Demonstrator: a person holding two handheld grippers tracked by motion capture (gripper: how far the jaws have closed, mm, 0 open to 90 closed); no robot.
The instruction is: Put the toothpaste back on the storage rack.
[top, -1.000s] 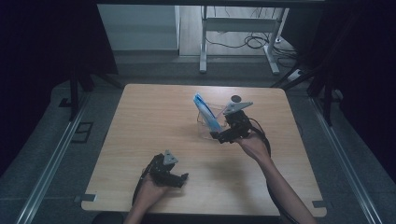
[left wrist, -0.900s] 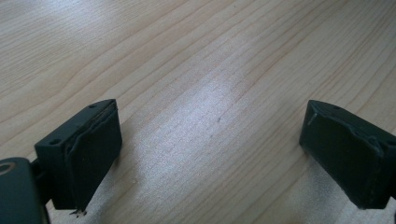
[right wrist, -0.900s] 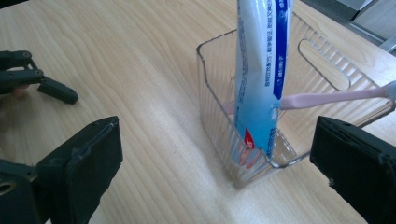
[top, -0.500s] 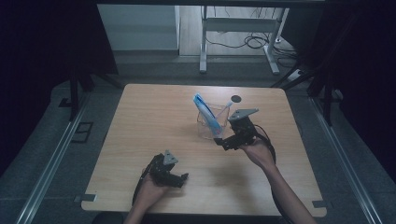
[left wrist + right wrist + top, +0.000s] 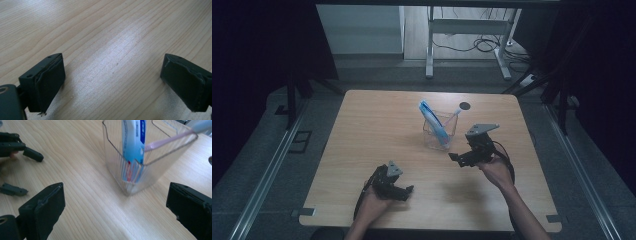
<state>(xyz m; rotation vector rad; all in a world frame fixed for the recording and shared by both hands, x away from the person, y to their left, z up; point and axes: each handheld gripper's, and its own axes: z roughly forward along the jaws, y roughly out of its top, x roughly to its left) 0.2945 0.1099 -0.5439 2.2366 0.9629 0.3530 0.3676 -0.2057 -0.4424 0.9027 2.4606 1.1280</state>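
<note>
right gripper view: right hand-held gripper (image 5: 116, 212) jaws wide, empty, just short of clear holder (image 5: 147, 157) on bench (image 5: 377, 125); toothpaste tube (image 5: 132, 147) and toothbrush (image 5: 170, 138) stand inside. left hand-held gripper (image 5: 112, 85) wide, idle near bench front edge. step looks like placing done; next: check contents, back clear without nudging holder.

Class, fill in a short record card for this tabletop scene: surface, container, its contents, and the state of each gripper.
surface: wooden table
container: clear plastic holder, upright on the table
contents: toothpaste tube and toothbrush, both leaning inside
left gripper: open, low over bare wood, holding nothing
right gripper: open, facing the holder, not touching it
</note>
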